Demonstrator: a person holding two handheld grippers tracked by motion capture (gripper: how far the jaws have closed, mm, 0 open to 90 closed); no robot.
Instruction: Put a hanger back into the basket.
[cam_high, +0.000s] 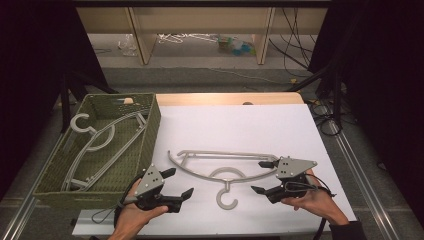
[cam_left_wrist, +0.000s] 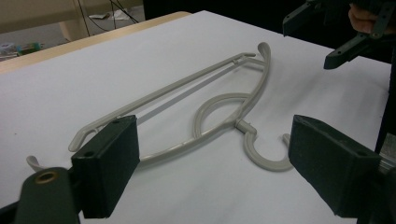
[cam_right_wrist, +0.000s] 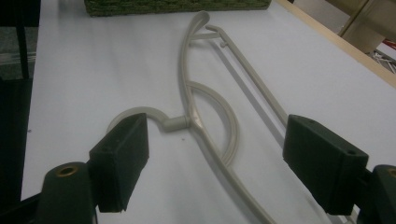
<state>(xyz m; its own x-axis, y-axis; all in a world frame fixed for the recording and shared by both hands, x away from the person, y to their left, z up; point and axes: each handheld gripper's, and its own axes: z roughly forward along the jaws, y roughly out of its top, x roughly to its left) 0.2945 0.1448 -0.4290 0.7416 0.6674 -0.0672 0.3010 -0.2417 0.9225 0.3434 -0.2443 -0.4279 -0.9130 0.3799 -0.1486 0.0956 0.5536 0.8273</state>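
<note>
A hanger (cam_high: 225, 167) lay flat on the desk (cam_high: 240, 125) near its near edge, hook toward the near side. A basket (cam_high: 150, 130) stood at the desk's left, holding more hangers (cam_high: 95, 137). The left tongs (cam_high: 177, 182) and right tongs (cam_high: 264, 176) flanked the hanger.

A green woven basket (cam_high: 150, 131) at the white table's (cam_high: 240, 125) left edge holds grey hangers (cam_high: 97, 142).

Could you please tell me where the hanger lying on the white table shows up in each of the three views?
High view: hanger at lower centre, between both grippers.
Left gripper view: hanger across the middle, hook at lower right.
Right gripper view: hanger running up the centre, hook at left.
Shared landmark: its hook, pointing toward the person.
</note>
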